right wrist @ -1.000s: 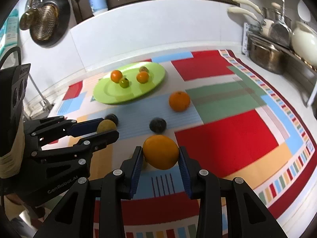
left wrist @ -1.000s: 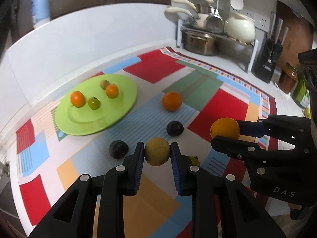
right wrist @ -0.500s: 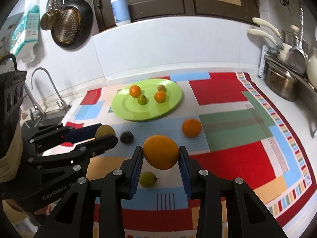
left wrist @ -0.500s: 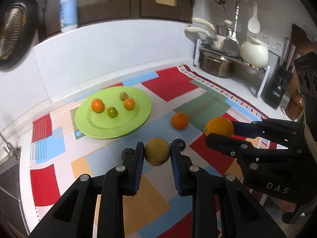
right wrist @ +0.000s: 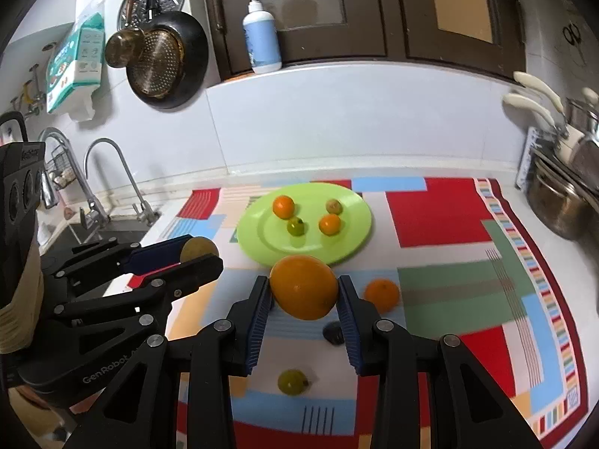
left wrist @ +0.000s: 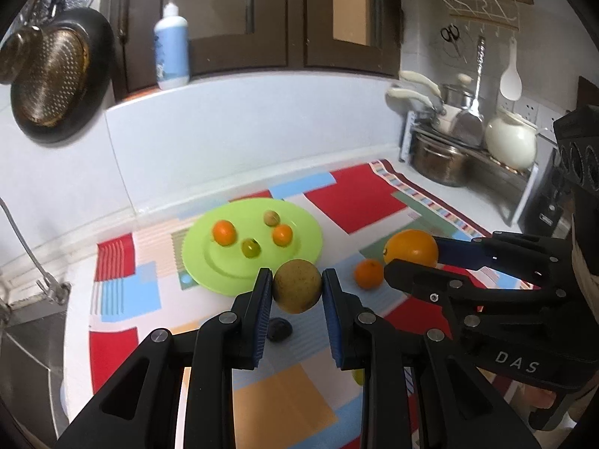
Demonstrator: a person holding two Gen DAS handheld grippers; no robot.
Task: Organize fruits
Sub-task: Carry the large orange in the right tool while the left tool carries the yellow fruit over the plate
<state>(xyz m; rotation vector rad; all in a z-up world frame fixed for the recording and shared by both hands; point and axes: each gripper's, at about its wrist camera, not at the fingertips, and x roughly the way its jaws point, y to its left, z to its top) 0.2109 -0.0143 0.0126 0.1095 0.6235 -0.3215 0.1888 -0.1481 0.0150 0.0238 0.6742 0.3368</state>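
Fruits are spread between the two grippers, a green plate and the patchwork mat. A brownish-yellow round fruit (left wrist: 297, 286) is clamped between the blue pads of the left gripper (left wrist: 297, 292) and is held clear of the mat, in front of the near rim of the green plate (left wrist: 310, 237). A large orange (right wrist: 304, 287) is pinched in the same way by the right gripper (right wrist: 304, 299), also off the surface and just short of the plate's rim. Both sets of jaws are closed on their fruit, with the pads pressed against its sides.

On the plate four small fruits are seen: an orange-coloured one at the left (right wrist: 283, 206), a second orange-coloured one at the right (right wrist: 330, 224), a small green one (right wrist: 296, 226) between them, and a pale brownish one (right wrist: 333, 206) towards the far rim. They lie apart from one another.

On the mat (right wrist: 441, 217) a smaller orange (right wrist: 382, 295) is found to the right of the held orange, a dark fruit (right wrist: 333, 333) is partly hidden behind the right gripper's finger, and a yellow-green fruit (right wrist: 292, 382) lies nearest the camera. A second dark fruit (left wrist: 280, 330) is seen in the left wrist view, below the left gripper.

Beyond the mat, a soap bottle (right wrist: 262, 43) stands on the ledge, a pan (right wrist: 166, 60) hangs on the wall, and a tap (right wrist: 112, 172) rises at the left.
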